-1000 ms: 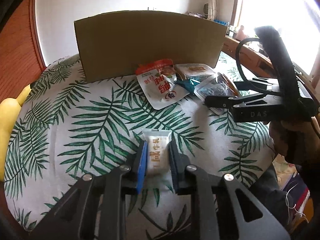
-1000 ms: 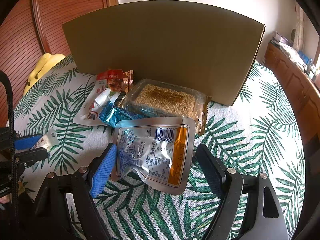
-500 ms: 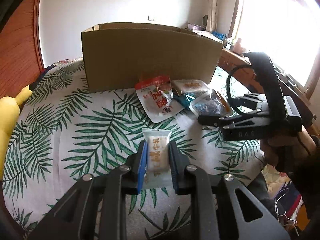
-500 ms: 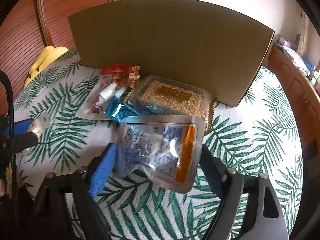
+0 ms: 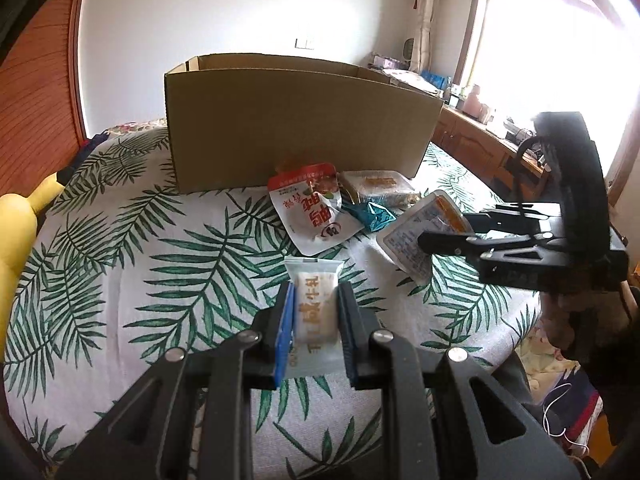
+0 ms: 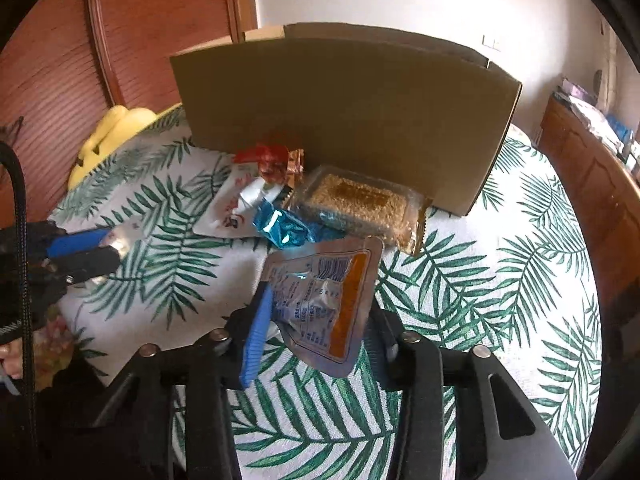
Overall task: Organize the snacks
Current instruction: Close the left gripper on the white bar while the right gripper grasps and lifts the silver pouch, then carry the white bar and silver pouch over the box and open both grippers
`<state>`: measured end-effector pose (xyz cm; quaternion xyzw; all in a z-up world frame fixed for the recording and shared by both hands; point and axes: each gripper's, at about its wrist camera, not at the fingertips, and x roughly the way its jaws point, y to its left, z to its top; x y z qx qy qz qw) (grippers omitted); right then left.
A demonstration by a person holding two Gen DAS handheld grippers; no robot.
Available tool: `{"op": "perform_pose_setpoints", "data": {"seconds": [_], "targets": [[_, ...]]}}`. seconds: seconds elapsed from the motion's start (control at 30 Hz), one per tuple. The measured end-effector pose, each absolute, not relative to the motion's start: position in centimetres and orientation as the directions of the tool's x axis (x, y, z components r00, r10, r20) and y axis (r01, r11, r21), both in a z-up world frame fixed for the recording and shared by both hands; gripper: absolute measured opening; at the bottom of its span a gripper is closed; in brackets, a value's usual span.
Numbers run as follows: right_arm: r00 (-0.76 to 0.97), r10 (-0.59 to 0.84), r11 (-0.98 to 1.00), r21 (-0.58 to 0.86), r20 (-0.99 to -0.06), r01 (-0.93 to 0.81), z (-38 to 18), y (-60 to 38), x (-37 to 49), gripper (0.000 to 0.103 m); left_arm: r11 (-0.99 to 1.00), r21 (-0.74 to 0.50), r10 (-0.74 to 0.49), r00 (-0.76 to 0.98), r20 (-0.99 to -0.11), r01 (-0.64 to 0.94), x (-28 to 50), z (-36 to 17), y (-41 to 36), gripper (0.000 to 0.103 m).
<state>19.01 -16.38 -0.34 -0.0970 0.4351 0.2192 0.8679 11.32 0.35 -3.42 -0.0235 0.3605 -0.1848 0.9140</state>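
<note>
- A leaf-print cloth [image 5: 120, 280] is spread over the whole surface, and everything else is set on it.
- A cardboard box [image 5: 296, 128] is stood open-topped at the far side of the cloth; its plain front wall is turned toward both cameras.
- The left gripper [image 5: 314, 312] is seen low in its own view, its blue-padded jaws pressed onto a small white snack packet [image 5: 314, 308], which is pinched upright between them above the cloth.
- The right gripper [image 6: 316, 316] is closed on a silver pouch [image 6: 324, 300] with an orange stripe; the pouch is gripped at its lower part and tilted, and it appears lifted clear of the cloth.
- A clear-wrapped cereal bar [image 6: 356, 200] is laid just in front of the box wall.
- A red-and-white pouch [image 5: 316, 210] is laid beside the bar, to its left in both views.
- A crumpled blue wrapper [image 6: 284, 226] is lodged between the pouch and the bar, touching both.
- A yellow soft toy [image 6: 108, 136] is seen at the cloth's left edge, well apart from the snacks.
</note>
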Motion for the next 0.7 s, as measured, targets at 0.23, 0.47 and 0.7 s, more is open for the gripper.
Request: {"op": "perform_pose_setpoints", "data": {"seconds": [0.23, 0.47, 0.7], "targets": [[0.519, 0.386, 0.858, 0.091, -0.762, -0.505, 2.1, -16.4, 18.2, 0.008, 0.929, -0.179, -0.360, 0.672, -0.647, 0.325, 11.2, -3.3, 0.3, 0.019], [0.542, 0.375, 0.852, 0.049, -0.752, -0.522, 2.7, -15.3, 17.4, 0.007, 0.927, -0.177, -0.365, 0.686, -0.630, 0.331, 11.1, -2.4, 0.3, 0.019], [0.578, 0.371, 0.851, 0.017, -0.727, -0.525, 4.7, -15.4, 17.1, 0.007, 0.925, -0.160, -0.368, 0.713, -0.596, 0.344, 11.9, -0.2, 0.2, 0.019]]}}
